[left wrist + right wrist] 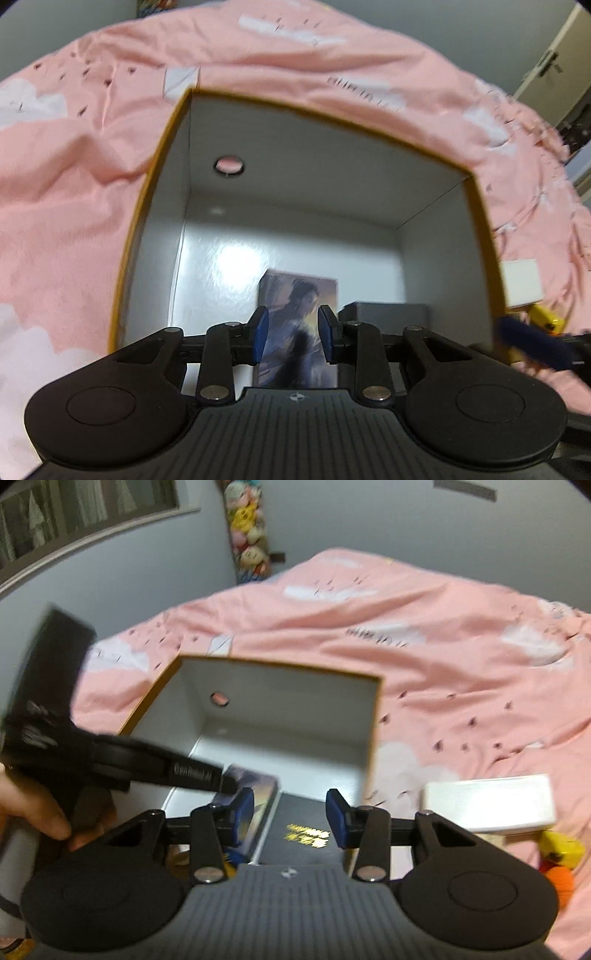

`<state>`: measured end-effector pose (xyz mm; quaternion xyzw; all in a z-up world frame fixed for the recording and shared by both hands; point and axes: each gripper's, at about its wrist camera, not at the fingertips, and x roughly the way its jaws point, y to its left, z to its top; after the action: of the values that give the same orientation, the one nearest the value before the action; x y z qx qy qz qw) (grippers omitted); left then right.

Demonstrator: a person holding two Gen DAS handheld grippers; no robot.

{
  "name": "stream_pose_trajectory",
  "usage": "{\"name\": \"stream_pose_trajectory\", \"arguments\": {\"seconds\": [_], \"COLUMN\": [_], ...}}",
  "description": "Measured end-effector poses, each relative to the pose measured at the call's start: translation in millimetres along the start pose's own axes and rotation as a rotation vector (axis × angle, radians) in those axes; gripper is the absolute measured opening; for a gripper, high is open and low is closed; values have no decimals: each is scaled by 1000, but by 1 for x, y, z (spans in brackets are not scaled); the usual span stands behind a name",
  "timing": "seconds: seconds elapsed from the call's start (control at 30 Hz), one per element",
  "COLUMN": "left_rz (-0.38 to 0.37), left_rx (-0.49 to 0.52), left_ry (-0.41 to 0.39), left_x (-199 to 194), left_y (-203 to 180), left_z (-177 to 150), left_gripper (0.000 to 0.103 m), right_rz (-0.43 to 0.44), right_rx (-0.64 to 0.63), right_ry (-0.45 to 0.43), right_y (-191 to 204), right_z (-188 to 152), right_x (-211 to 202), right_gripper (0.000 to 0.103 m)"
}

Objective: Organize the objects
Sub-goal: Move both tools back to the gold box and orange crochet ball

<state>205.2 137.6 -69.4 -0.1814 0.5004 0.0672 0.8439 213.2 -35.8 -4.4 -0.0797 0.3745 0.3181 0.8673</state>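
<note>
The left claw (291, 334) hangs over the open box (332, 173). Its two blue pads (260, 334) stand apart, and nothing is between them. Right below the gap lies a picture box (299, 328) with a person printed on it, flat on the box floor. From the right wrist view it looks like the claw is above it, not touching it.

The right claw (290, 821) is open too and holds nothing. Under it sits a black box (306, 843), side by side with the picture box (255, 801) inside the big box (280, 698).

My guess is that the step in hand is packing things into the big box. Two things are already in. The next move probably calls for lifting a claw out, reaching to a thing on the pink bed cover (461, 664), closing on it, and carrying it over the orange rim without bumping it.

Waiting on the bed cover just beside the big box are a white box (487, 806), a yellow toy (563, 847) and something orange (557, 880).

For writing: the left claw's arm (177, 768) has white letters, but they are too blurry to read for sure. The black box has gold marks on top, also too blurry. The bed cover has dark letters far off that I cannot read.
</note>
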Motion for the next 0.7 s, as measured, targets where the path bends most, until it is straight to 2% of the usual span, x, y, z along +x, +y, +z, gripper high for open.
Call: {"name": "stream_pose_trajectory", "arguments": {"seconds": [0.2, 0.47, 0.7], "left_rz": [39, -3, 9], "left_rx": [-2, -27, -1], "left_ry": [38, 88, 85], "left_x": [16, 21, 20], "left_y": [-2, 1, -3], "left_z": [-3, -3, -5], "left_gripper": [34, 34, 35], "right_rz": [-21, -15, -3], "right_rx": [82, 134, 171], "right_ry": [-19, -22, -10], "right_y": [-26, -40, -46], "right_z": [-3, -11, -15], "right_x": [-1, -1, 2], "right_gripper": [46, 46, 46]}}
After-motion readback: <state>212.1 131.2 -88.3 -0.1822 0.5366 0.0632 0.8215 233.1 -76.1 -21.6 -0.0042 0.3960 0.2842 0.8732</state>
